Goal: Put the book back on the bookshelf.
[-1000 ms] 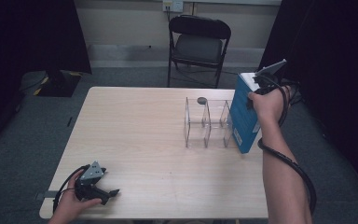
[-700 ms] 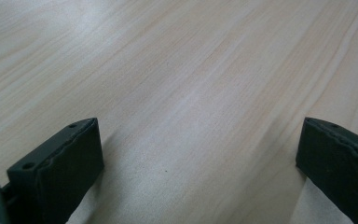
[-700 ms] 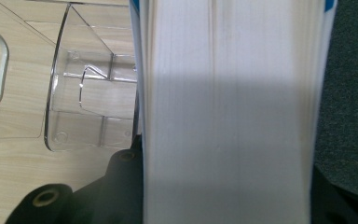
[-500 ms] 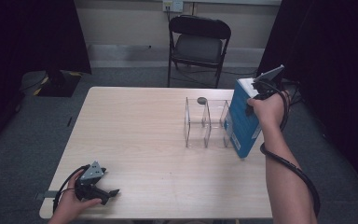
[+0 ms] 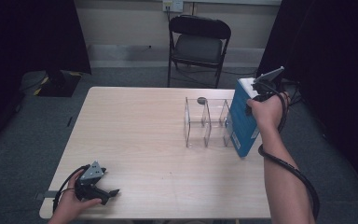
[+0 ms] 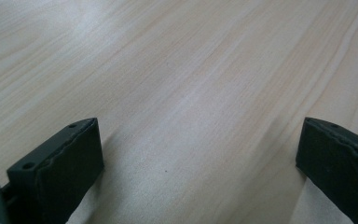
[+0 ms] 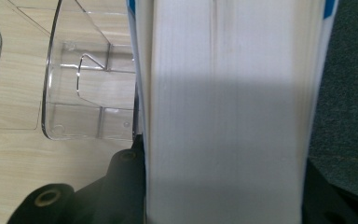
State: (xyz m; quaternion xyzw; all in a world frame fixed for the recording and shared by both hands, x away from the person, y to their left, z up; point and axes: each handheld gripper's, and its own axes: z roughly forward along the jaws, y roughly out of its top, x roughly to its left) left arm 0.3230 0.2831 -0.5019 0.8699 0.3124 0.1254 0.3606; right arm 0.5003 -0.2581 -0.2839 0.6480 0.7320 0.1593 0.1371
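Note:
A thick blue book (image 5: 242,119) stands upright at the table's right edge, against the right end of a clear acrylic divider rack (image 5: 205,121). My right gripper (image 5: 256,95) is shut on the book's top, its jaws squeezing both covers. The right gripper view looks down the white page edges of the book (image 7: 228,112), and the rack (image 7: 88,88) sits just to their left. My left gripper (image 5: 109,193) rests near the front left corner of the wooden table (image 5: 144,135). It is open, and bare wood (image 6: 191,116) lies between its jaws.
A black folding chair (image 5: 198,44) stands beyond the table's far edge. A small dark round spot (image 5: 201,100) lies on the table behind the rack. Grey carpet (image 7: 345,93) drops off right of the book. Dark curtains flank both sides.
The right hand has shifted the book slightly left and lower, closer against the rack's right end. The left gripper has stayed put.

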